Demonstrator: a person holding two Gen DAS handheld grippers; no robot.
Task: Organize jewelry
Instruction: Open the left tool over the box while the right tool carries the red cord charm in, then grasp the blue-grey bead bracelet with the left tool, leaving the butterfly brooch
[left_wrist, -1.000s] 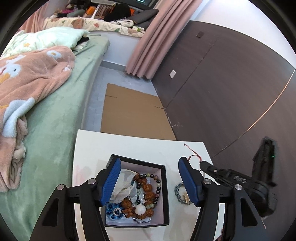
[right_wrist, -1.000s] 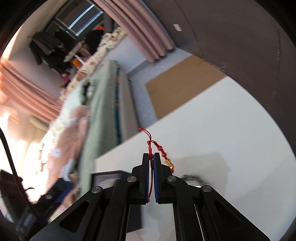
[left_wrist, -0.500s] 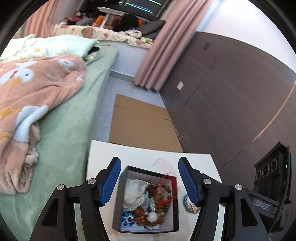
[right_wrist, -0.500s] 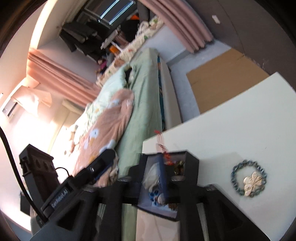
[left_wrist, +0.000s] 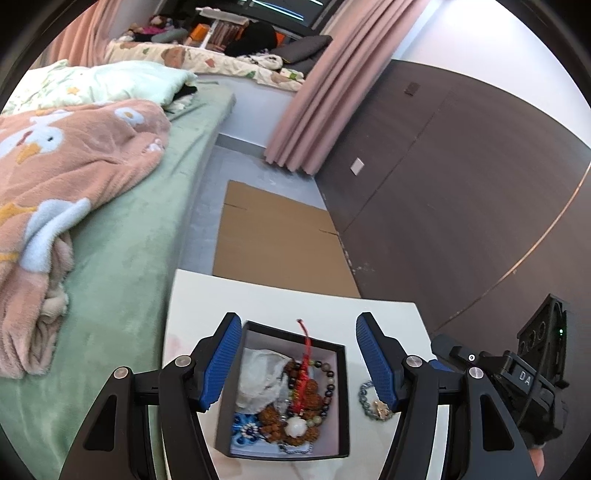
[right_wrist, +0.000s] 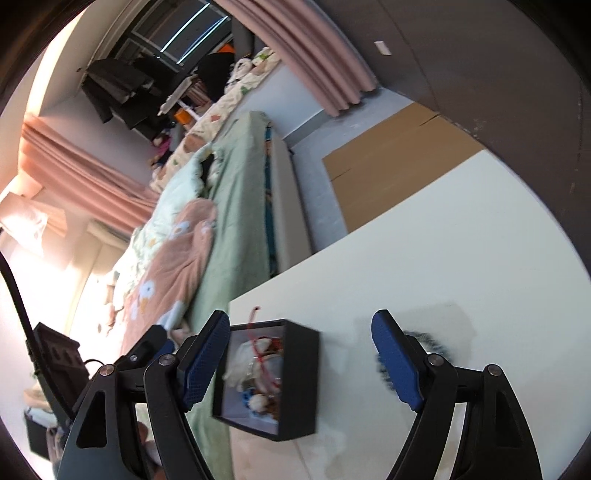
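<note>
right gripper (right_wrist: 303, 362) jaws opening | red cord bracelet (left_wrist: 304, 365) released, now in box (left_wrist: 341, 398)

Green bed (left_wrist: 122, 258), peach blanket (left_wrist: 74, 173), pink curtain (left_wrist: 314, 110), floor cardboard (left_wrist: 277, 243).

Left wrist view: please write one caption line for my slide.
Open left gripper above a black box of jewelry, red cord on top; one bead bracelet remains on the white table.
</note>
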